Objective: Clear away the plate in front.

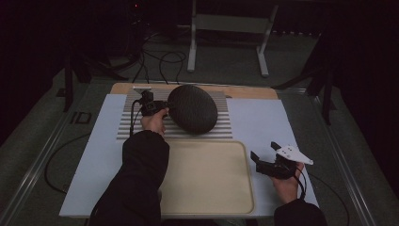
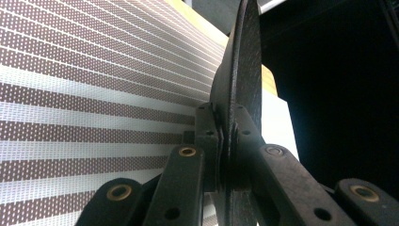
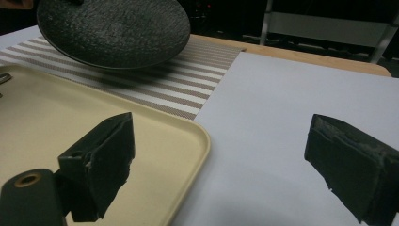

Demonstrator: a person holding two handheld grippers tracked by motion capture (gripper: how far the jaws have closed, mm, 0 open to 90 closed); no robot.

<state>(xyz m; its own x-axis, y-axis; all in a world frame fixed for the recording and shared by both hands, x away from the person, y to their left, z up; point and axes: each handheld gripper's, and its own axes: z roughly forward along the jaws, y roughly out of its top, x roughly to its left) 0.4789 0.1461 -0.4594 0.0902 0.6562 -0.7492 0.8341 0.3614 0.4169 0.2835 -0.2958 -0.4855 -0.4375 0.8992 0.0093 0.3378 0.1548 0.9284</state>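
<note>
A dark round textured plate [image 1: 193, 108] is held tilted above the striped placemat [image 1: 131, 123], and my left gripper [image 1: 162, 106] is shut on its left rim. In the left gripper view the plate [image 2: 244, 70] stands edge-on between the closed jaws, with the striped placemat [image 2: 94, 94] behind. The right gripper view shows the plate [image 3: 113, 30] lifted off the placemat [image 3: 188, 89], casting a shadow on it. My right gripper [image 1: 265, 155] rests open at the right of the cream tray [image 1: 207, 188], with nothing between its fingers [image 3: 101, 165].
The cream tray [image 3: 56, 117] lies at the front middle of the white board [image 1: 263, 122]. A wooden board edge [image 1: 244, 92] runs behind the placemat. A grey metal stand [image 1: 230, 28] and cables [image 1: 160, 61] lie on the floor beyond the table.
</note>
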